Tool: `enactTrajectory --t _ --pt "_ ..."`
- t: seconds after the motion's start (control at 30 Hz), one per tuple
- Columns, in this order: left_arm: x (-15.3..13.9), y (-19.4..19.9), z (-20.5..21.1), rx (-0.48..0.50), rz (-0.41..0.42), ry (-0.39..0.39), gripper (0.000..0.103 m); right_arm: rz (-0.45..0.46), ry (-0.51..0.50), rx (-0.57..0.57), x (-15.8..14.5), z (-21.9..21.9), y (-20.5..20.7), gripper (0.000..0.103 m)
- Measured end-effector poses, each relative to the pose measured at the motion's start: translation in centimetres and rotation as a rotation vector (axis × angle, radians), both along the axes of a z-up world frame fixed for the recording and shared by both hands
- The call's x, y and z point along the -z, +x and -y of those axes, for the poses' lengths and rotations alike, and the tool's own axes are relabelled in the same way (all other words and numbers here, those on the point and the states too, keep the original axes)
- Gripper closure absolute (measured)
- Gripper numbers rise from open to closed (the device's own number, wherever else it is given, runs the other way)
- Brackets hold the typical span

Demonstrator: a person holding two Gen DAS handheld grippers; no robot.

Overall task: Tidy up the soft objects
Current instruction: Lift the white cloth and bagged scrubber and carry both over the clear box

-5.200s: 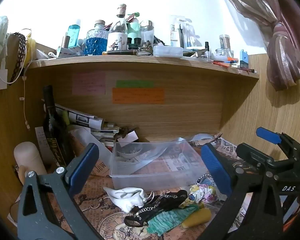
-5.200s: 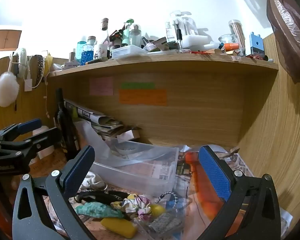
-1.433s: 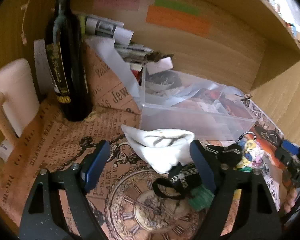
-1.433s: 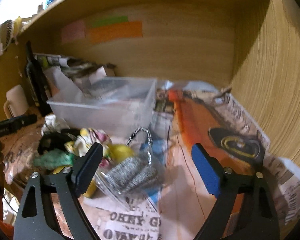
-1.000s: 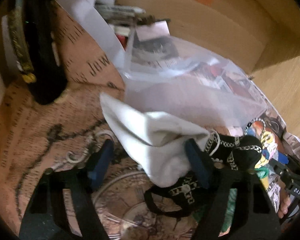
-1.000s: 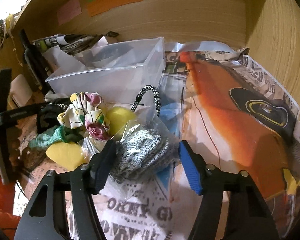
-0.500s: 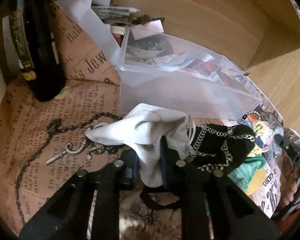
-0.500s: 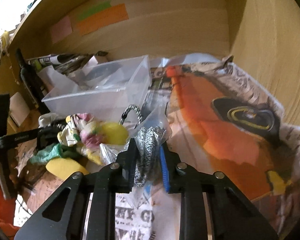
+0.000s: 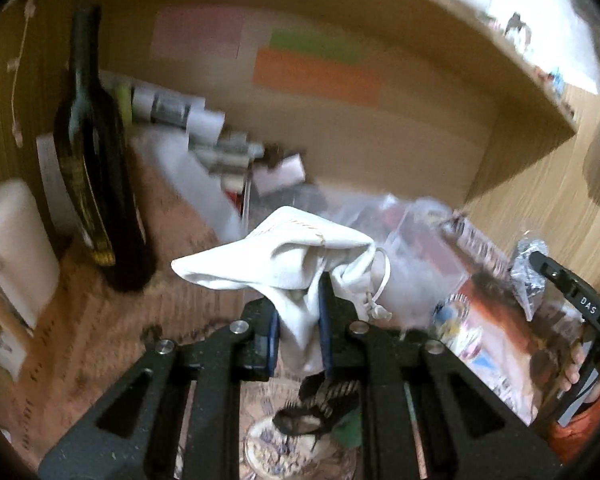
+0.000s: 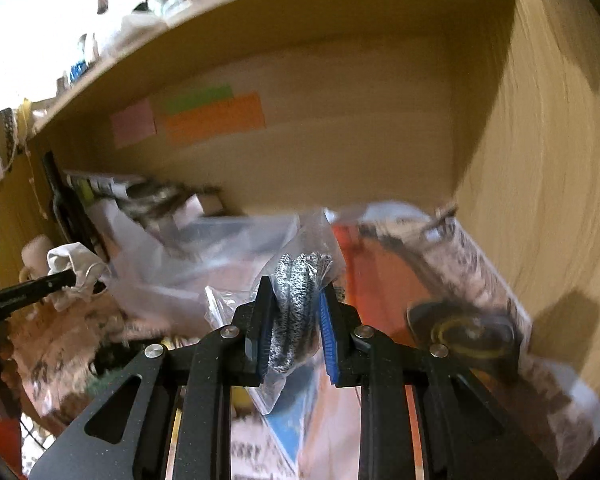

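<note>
Both grippers have lifted since the last frame: left gripper (image 9: pixel 299 322) clamps the white cloth pouch (image 9: pixel 284 256), right gripper (image 10: pixel 293 326) clamps the bagged speckled cord (image 10: pixel 296 300), both airborne before the clear bin (image 10: pixel 220 256). Best carried over the rim before letting go. Pouch lies crosswise, open end rightward; cord bundle stands upright.

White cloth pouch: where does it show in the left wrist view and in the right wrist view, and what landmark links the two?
Left wrist view: the white cloth pouch is at centre, clamped in the left gripper, lifted in front of the clear plastic bin.
Right wrist view: it shows small at the left edge, at the tip of the left gripper.
Shared landmark: the orange sticky note on the wooden back panel.
</note>
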State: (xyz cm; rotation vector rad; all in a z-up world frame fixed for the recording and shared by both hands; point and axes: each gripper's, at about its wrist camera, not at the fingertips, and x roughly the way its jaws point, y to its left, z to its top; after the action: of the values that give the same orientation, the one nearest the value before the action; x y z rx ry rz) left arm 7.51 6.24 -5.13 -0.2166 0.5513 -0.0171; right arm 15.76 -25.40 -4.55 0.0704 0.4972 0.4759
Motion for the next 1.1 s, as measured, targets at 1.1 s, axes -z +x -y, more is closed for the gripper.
enactTrajectory --t 1.1 --pt "5.4 14.9 3.0 0.157 -0.300 0.104 0.087 -0.150 -0.221 -0.218 4.6 -12.1 8.9 0.082"
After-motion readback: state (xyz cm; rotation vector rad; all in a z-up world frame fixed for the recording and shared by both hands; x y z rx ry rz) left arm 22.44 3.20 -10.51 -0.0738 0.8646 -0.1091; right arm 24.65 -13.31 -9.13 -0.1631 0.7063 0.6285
